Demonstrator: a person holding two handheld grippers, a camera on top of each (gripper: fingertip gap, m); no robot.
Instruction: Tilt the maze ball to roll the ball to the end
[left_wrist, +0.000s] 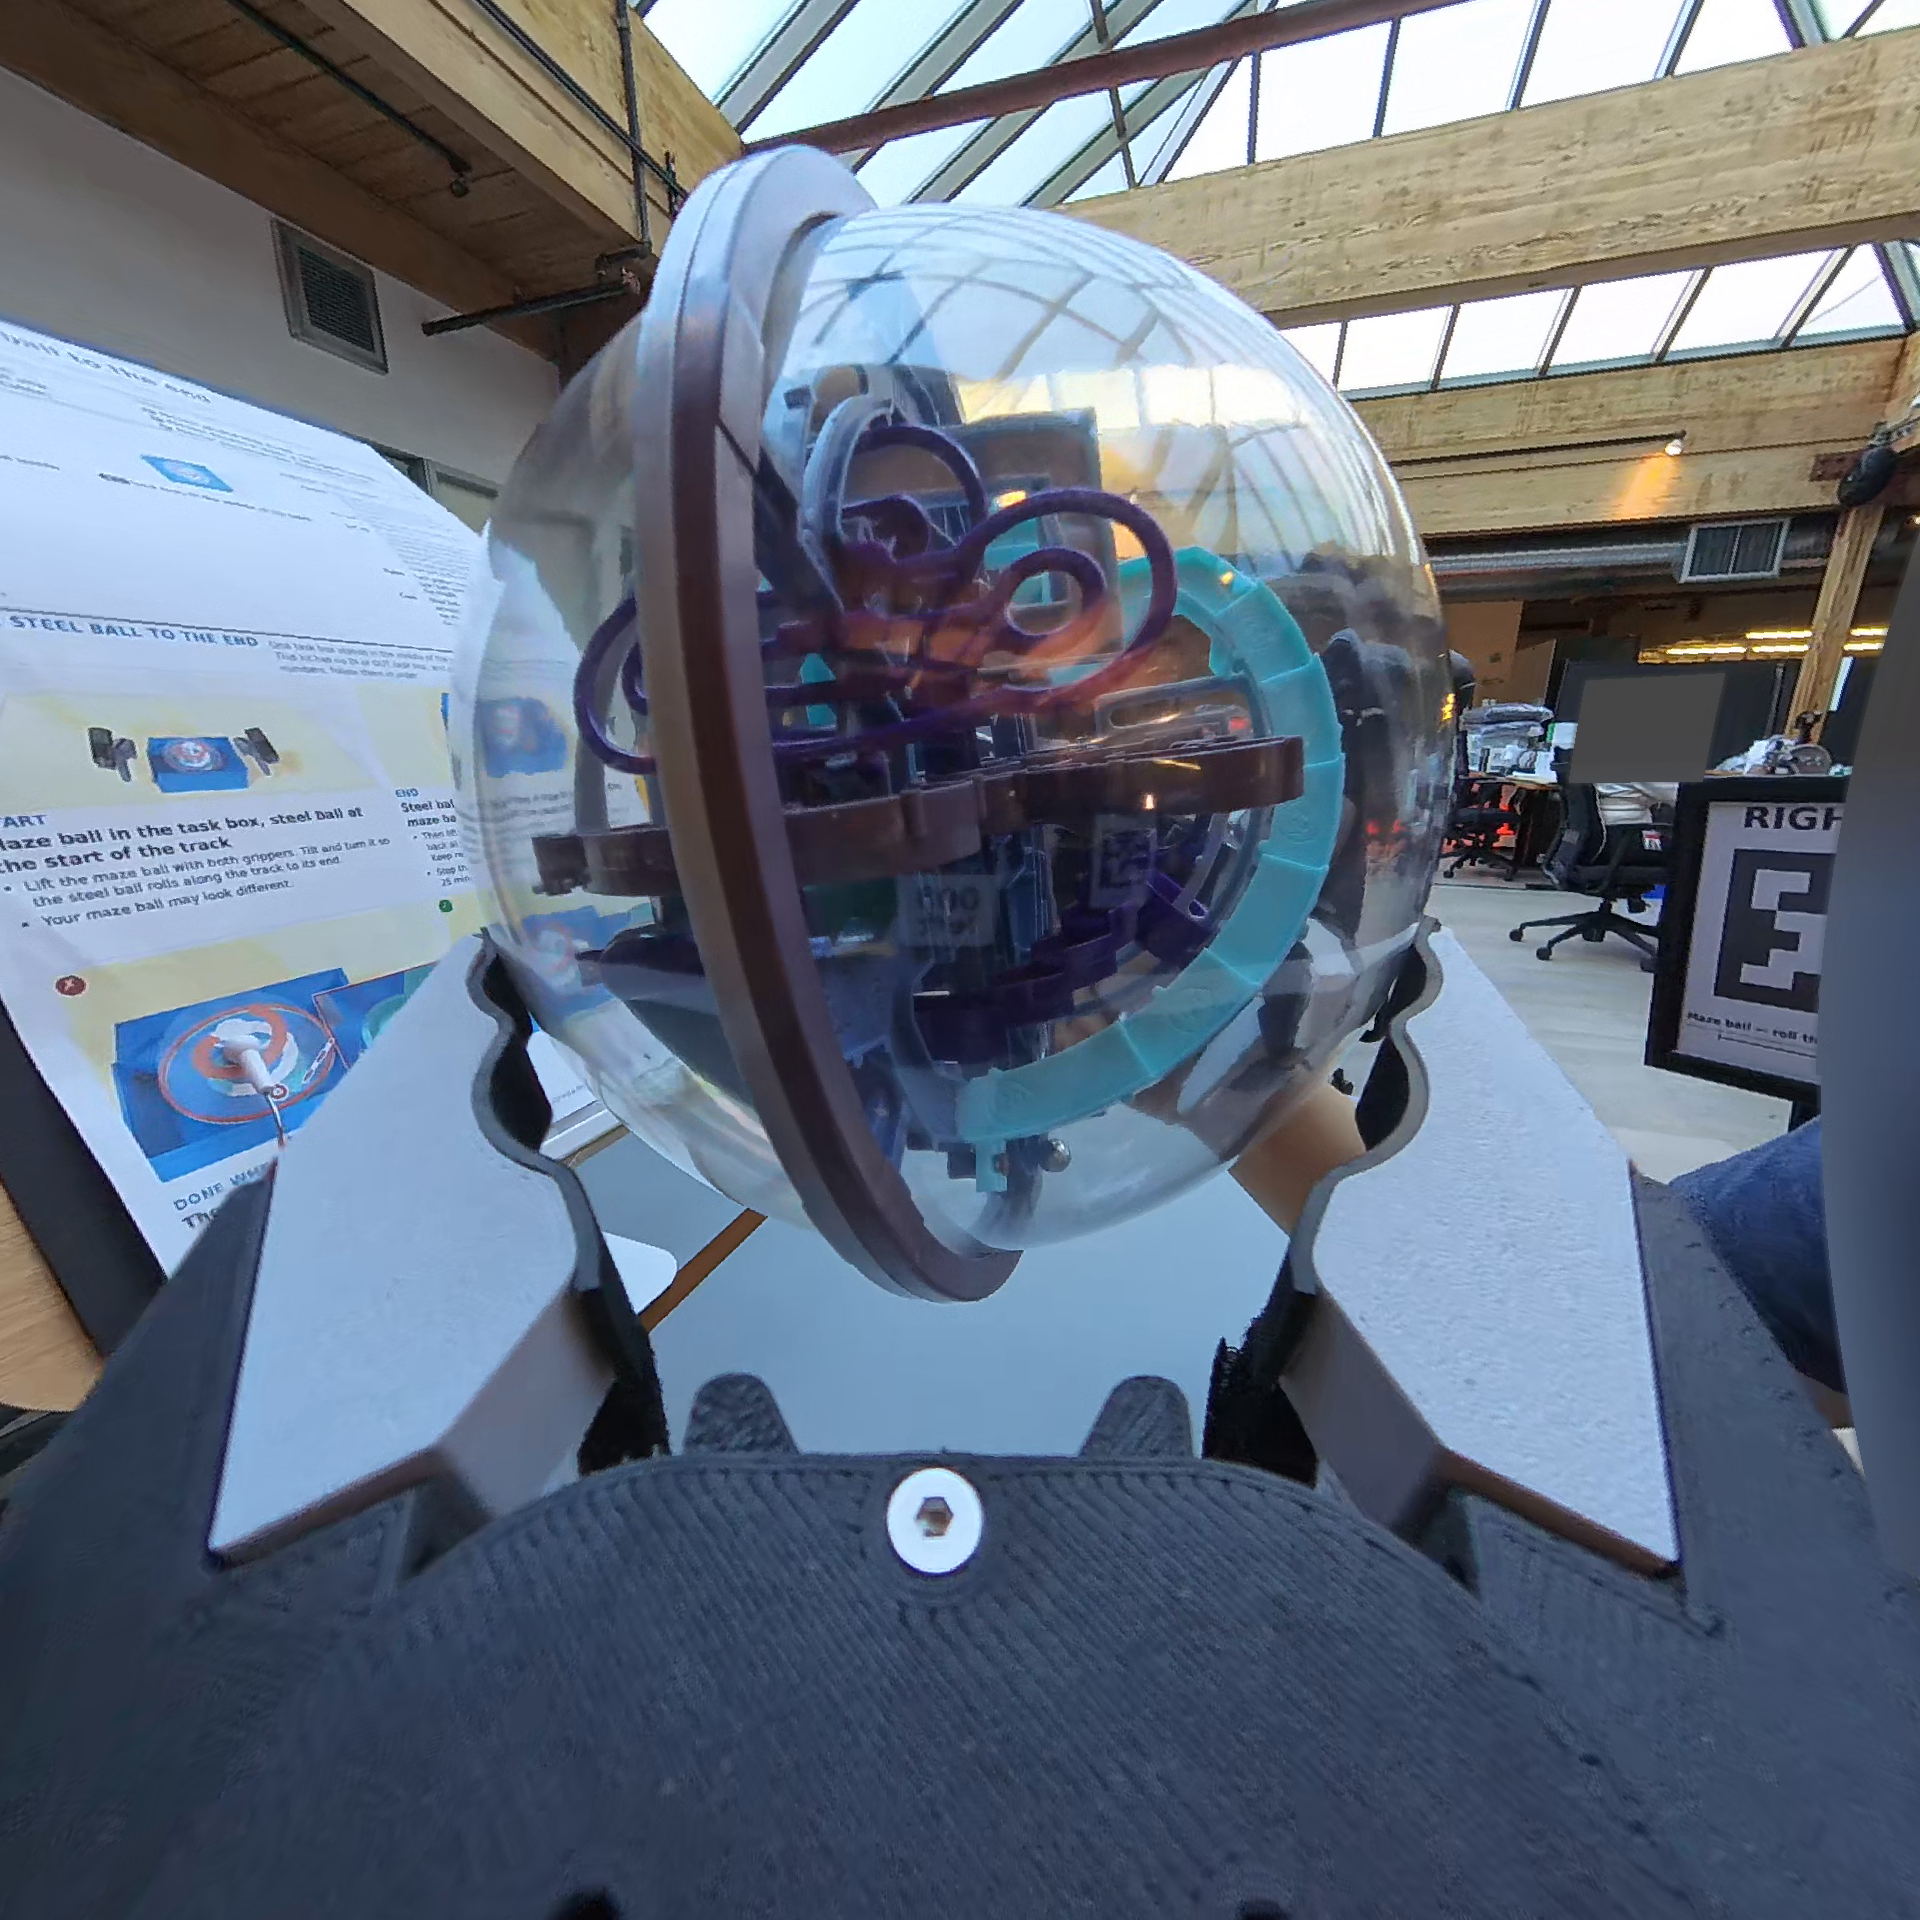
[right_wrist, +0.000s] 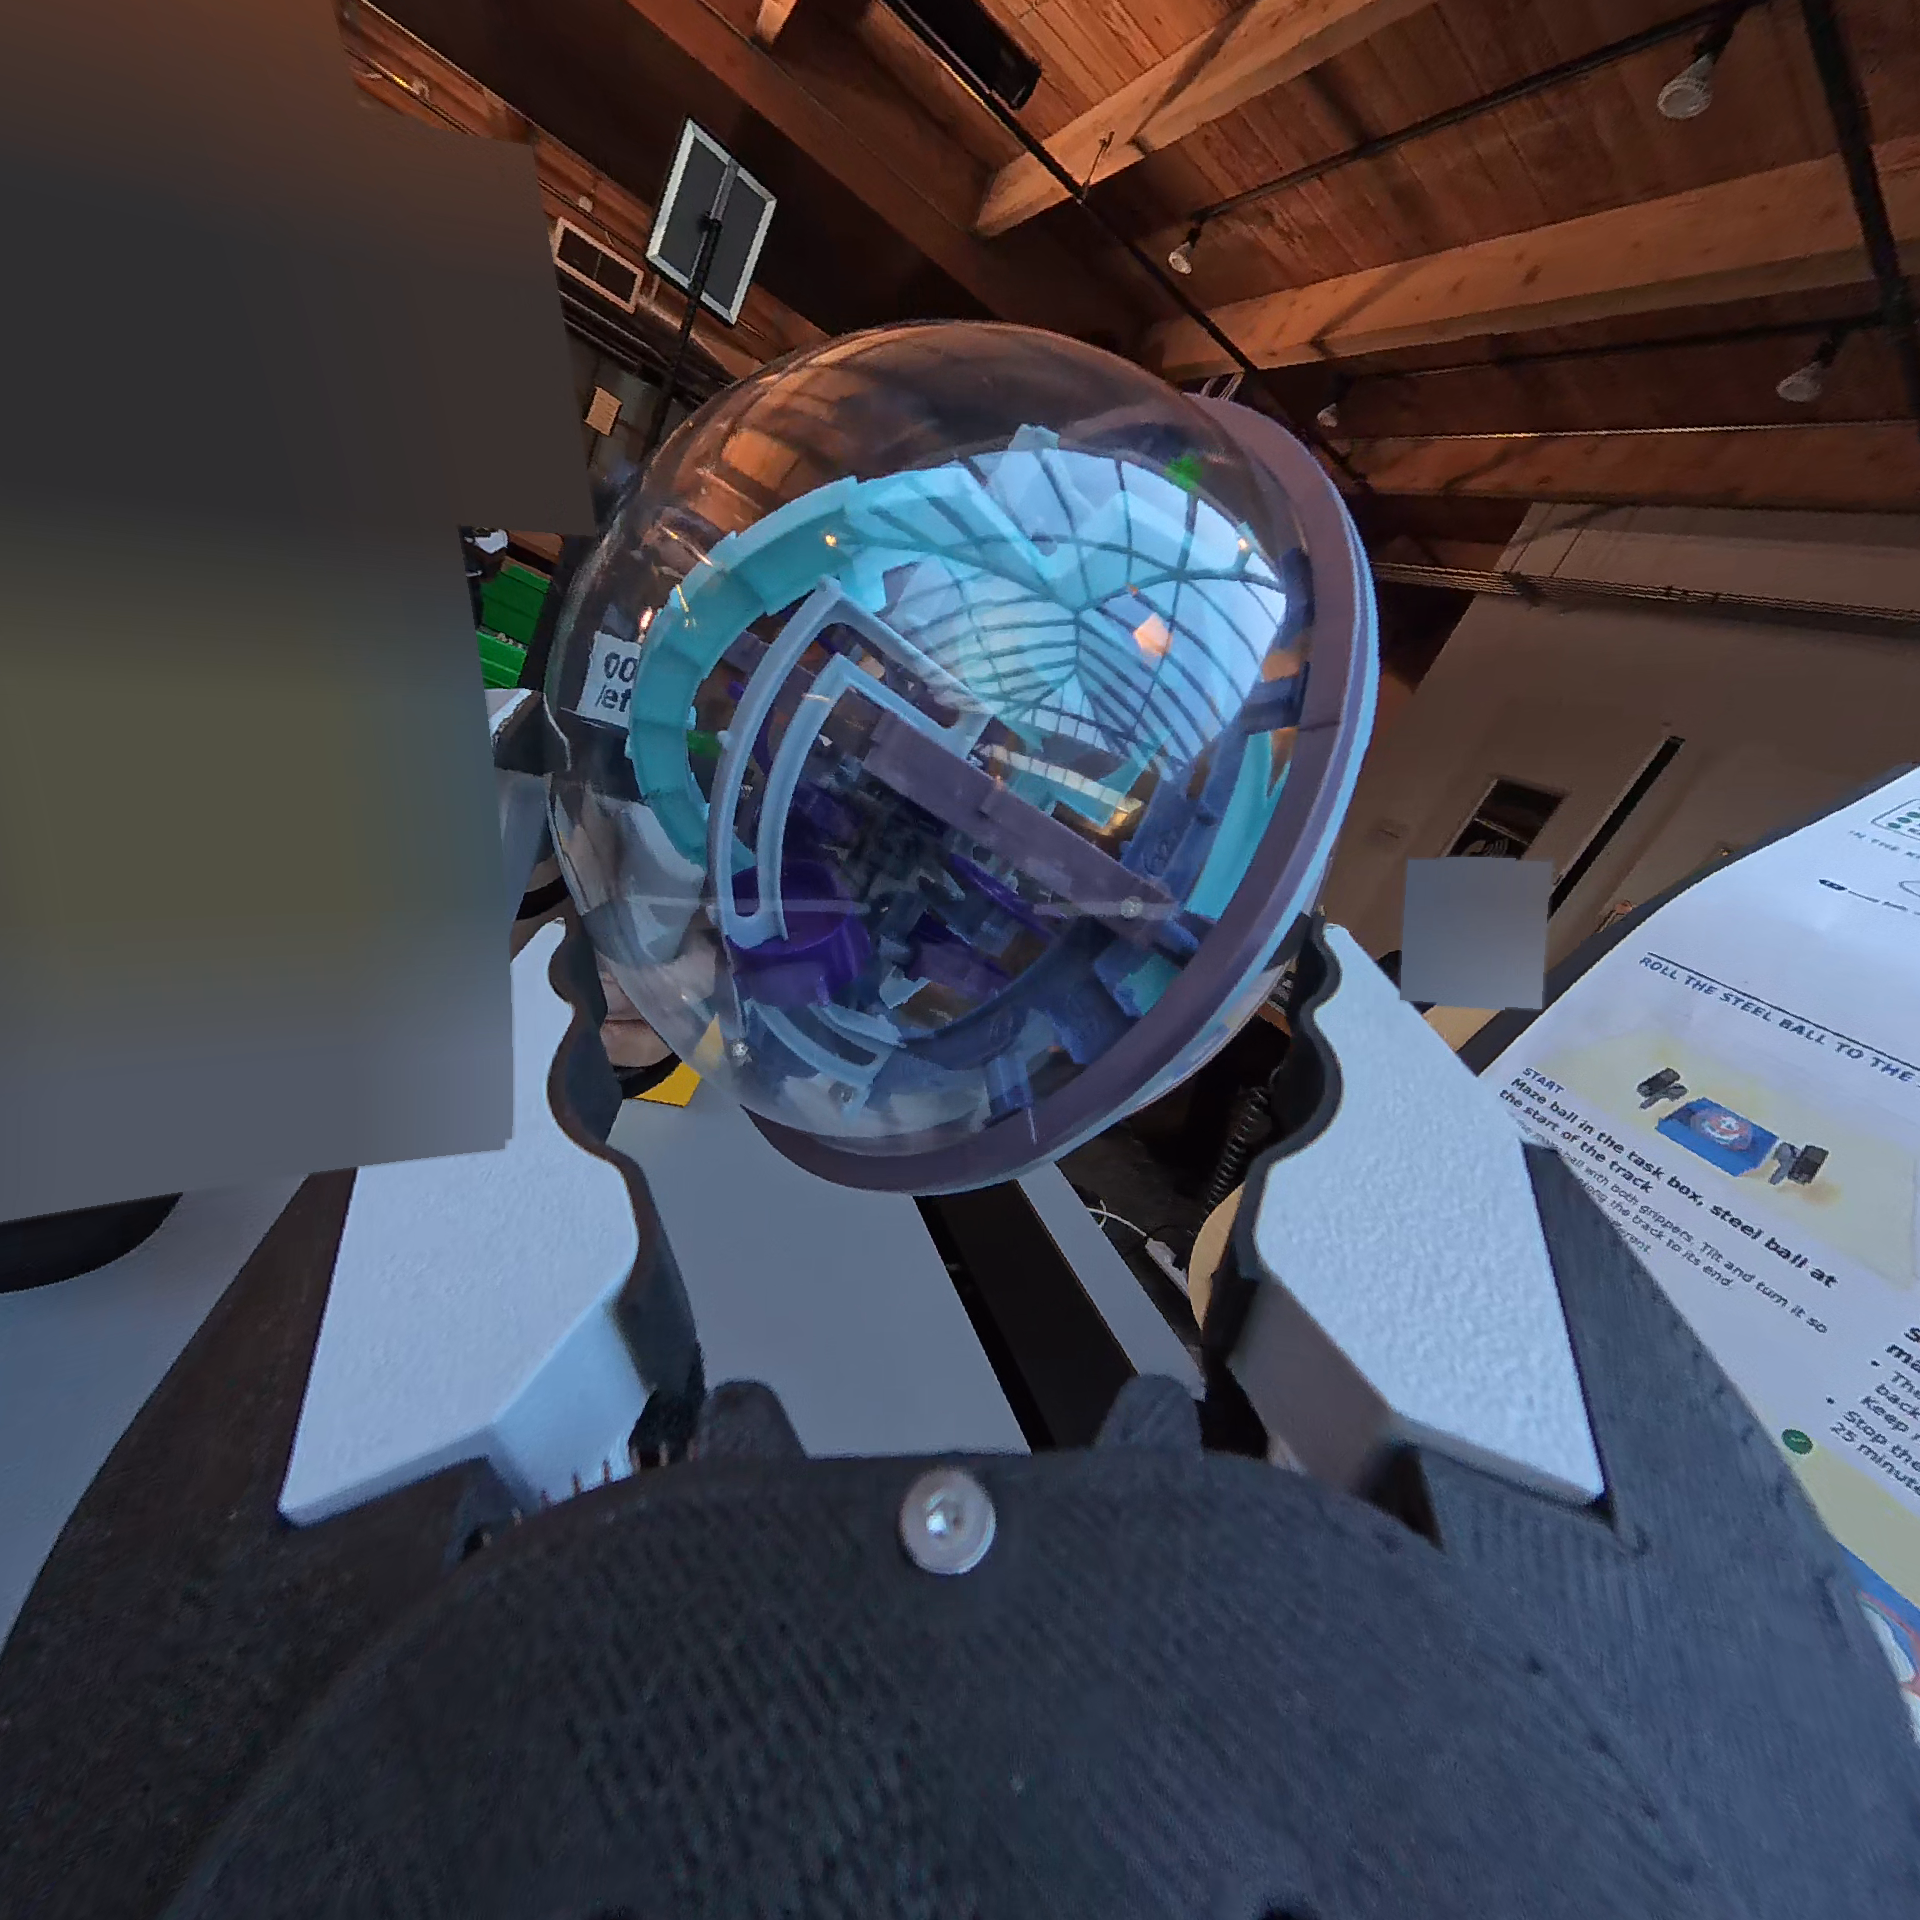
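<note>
Gripping from opposite sides, 2 handheld grippers hold a clear maze ball in the air under a timber-beamed ceiling. The left gripper (left_wrist: 951, 1029) has its 2 white fingers (left_wrist: 416, 1226) spread wide around the lower part of the maze ball (left_wrist: 956, 717), their dark inner pads touching the shell on either side, so the sphere sits pinched just ahead of the fingertips. The right gripper (right_wrist: 940, 1018) does likewise in its own view, its white fingers (right_wrist: 1392, 1226) splayed and pressed against the sphere's lower flanks.

Around the sphere runs a brown equator ring (left_wrist: 727, 790), tilted steeply (nearly upright in the left wrist view, slanting down toward the gripper in the right one). Inside, purple looping tracks (left_wrist: 997, 582) fill the upper middle, a teal curved track (left_wrist: 1247, 852) arcs along the side nearer the left gripper's right finger, and a brown flat platform (left_wrist: 935, 800) crosses the centre. A small steel ball (left_wrist: 1058, 1149) rests low in the shell, beside the foot of the teal track and close above the gap between the left gripper's fingers.

Beyond the left gripper's left finger leans a printed instruction sheet (left_wrist: 208, 727); the same sheet lies past the right gripper's right finger. A framed black-and-white marker card (left_wrist: 1745, 935) stands off past the left gripper's right finger, with office chairs (left_wrist: 1590, 894) farther behind it.
</note>
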